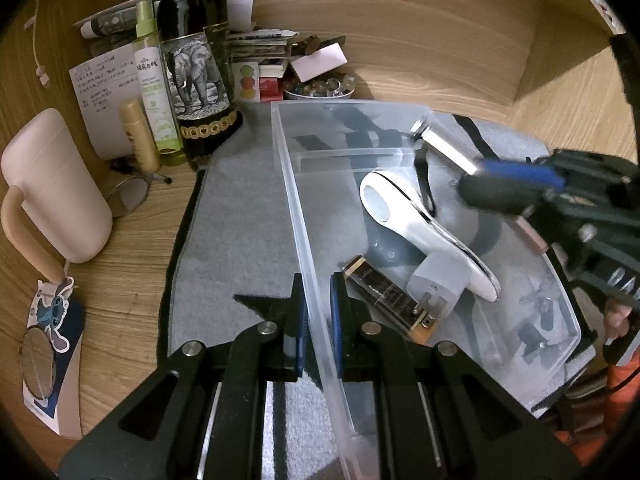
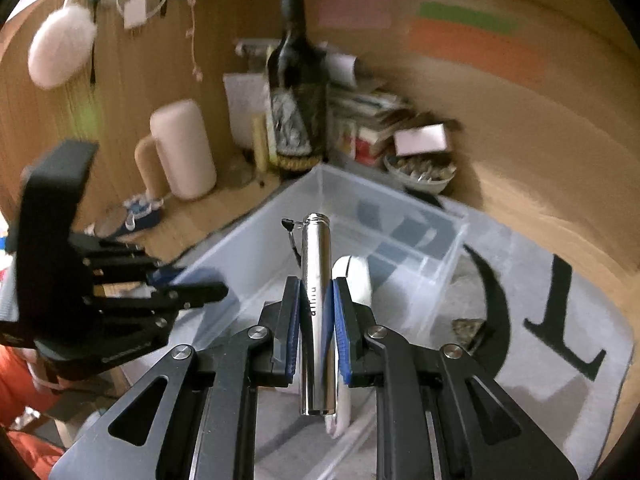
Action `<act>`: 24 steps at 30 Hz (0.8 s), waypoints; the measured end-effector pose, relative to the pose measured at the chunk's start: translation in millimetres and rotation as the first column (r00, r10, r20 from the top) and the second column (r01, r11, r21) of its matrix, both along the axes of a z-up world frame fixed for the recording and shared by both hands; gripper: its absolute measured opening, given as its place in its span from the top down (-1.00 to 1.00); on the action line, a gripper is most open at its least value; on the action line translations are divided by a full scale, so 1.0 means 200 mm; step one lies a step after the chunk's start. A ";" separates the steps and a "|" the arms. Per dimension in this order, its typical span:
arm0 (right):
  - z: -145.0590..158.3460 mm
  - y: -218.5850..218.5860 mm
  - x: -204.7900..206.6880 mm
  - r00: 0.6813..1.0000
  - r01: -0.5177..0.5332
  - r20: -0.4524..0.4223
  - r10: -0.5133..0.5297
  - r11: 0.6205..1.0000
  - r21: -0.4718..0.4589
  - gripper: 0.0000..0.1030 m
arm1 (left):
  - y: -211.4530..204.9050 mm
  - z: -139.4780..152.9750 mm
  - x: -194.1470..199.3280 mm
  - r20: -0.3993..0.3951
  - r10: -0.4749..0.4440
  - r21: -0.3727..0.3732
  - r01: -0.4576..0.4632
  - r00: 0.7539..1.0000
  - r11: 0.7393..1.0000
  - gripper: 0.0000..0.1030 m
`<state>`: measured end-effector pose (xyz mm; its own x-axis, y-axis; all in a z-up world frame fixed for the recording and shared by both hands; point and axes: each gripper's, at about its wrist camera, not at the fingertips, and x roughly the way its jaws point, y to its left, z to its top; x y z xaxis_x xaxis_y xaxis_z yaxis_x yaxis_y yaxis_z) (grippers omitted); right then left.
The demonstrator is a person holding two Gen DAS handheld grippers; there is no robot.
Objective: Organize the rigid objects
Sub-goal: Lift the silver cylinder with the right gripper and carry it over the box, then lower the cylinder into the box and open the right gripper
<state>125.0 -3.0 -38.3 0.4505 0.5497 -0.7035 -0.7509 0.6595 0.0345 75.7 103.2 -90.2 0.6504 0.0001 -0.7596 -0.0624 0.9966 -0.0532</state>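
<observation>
Above the clear bin [image 2: 404, 216] | right gripper [image 2: 316, 320] clamps metal cylinder [image 2: 318, 280] mid-barrel: stiff, likely slick, grip centrally | left gripper [image 1: 319, 320] pinches bin wall, steadying it

A clear plastic bin [image 1: 294, 184] with an inner divider near its far end sits on a grey mat on the surface, its near wall pinched between the pads of the left claw [image 1: 319, 322]. Inside the bin lie a white-and-chrome curved handheld device [image 1: 420, 228], a white plug adapter [image 1: 438, 284] touching it, and a flat amber-and-black rectangular piece [image 1: 390, 298] just beside the adapter. A slim polished metal cylinder [image 2: 317, 304] with a thin black cord at its far tip is clamped lengthwise in the right claw [image 2: 316, 320], held above the bin's open top.
</observation>
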 end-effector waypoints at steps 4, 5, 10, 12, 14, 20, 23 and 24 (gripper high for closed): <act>-0.06 0.06 0.01 1.000 -0.017 -0.022 0.015 0.998 -0.056 0.72 | 0.00 0.00 -0.01 0.005 -0.007 -0.001 0.007 1.000 1.000 0.80; -0.08 0.07 0.01 0.999 -0.018 -0.028 0.016 0.997 -0.070 0.72 | 0.00 0.00 -0.01 0.007 -0.008 -0.002 0.008 1.000 1.000 0.79; -0.13 0.11 0.03 0.998 -0.030 -0.054 0.023 0.992 -0.120 0.72 | 0.01 0.00 -0.01 0.012 -0.015 -0.008 0.016 1.000 1.000 0.79; -0.15 0.12 0.04 0.998 -0.034 -0.063 0.026 0.990 -0.137 0.72 | 0.01 0.00 -0.01 0.013 -0.018 -0.010 0.018 1.000 1.000 0.78; -0.16 0.13 0.04 0.997 -0.040 -0.074 0.029 0.989 -0.145 0.72 | 0.01 0.00 -0.01 0.013 -0.019 -0.012 0.019 1.000 1.000 0.78; -0.15 0.13 0.04 0.997 -0.043 -0.072 0.033 0.989 -0.141 0.72 | 0.01 0.00 -0.01 0.013 -0.020 -0.012 0.020 1.000 1.000 0.78; -0.13 0.12 0.04 0.998 -0.038 -0.063 0.030 0.991 -0.129 0.71 | 0.01 0.00 -0.01 0.013 -0.019 -0.013 0.019 1.000 1.000 0.78; -0.12 0.11 0.03 0.998 -0.035 -0.057 0.028 0.991 -0.125 0.70 | 0.01 0.00 -0.01 0.013 -0.019 -0.013 0.020 1.000 1.000 0.78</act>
<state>131.8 19.6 -63.0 0.3933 0.4684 -0.7912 -0.7708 0.6370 -0.0060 73.3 106.0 -90.8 0.6599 -0.0224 -0.7510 -0.0422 0.9969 -0.0667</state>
